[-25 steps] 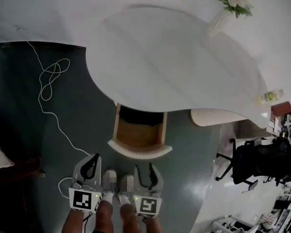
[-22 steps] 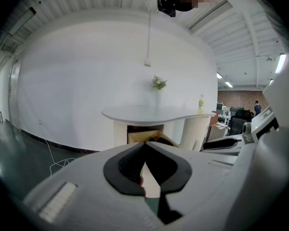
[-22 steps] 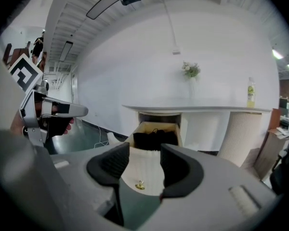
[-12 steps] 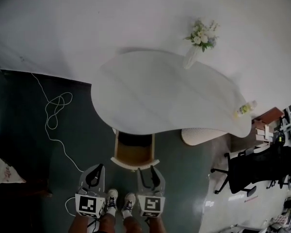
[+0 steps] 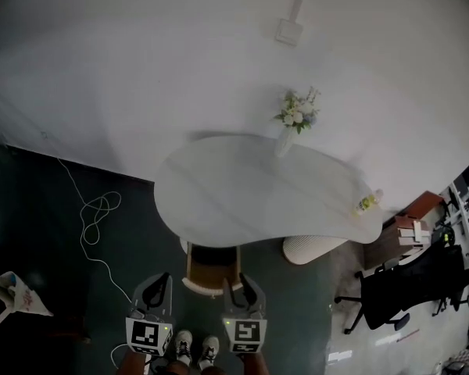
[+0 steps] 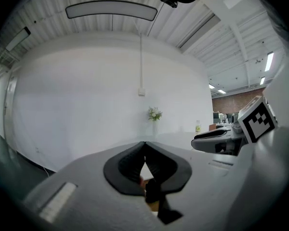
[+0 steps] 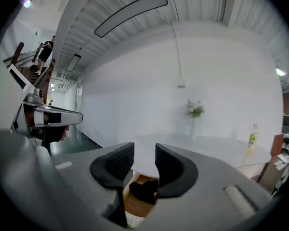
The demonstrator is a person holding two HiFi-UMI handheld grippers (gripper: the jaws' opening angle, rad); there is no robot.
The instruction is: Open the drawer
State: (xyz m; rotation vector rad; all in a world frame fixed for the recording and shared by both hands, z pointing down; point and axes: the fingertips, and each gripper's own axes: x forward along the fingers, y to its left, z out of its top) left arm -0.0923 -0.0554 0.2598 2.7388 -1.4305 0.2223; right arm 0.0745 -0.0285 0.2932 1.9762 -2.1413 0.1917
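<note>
The wooden drawer (image 5: 213,266) stands pulled out from under the white table (image 5: 250,194), its white curved front (image 5: 211,288) toward me. Both grippers hang in the air on the near side of it, apart from it. My left gripper (image 5: 162,281) is left of the drawer front with its fingertips touching and nothing between them (image 6: 143,146). My right gripper (image 5: 236,283) is just right of the front. Its jaws (image 7: 144,155) are closing with a gap still between them and nothing in it. Past them the drawer's dark inside (image 7: 143,189) shows.
A vase of flowers (image 5: 295,116) and a bottle (image 5: 367,202) stand on the table. A white ribbed round piece (image 5: 313,248) sits under its right end. A black office chair (image 5: 399,283) is at the right, a white cable (image 5: 94,217) on the dark floor at the left.
Both grippers have risen and the view has pulled back with them. The table and the open drawer look smaller and farther below. The drawer itself has not moved.
</note>
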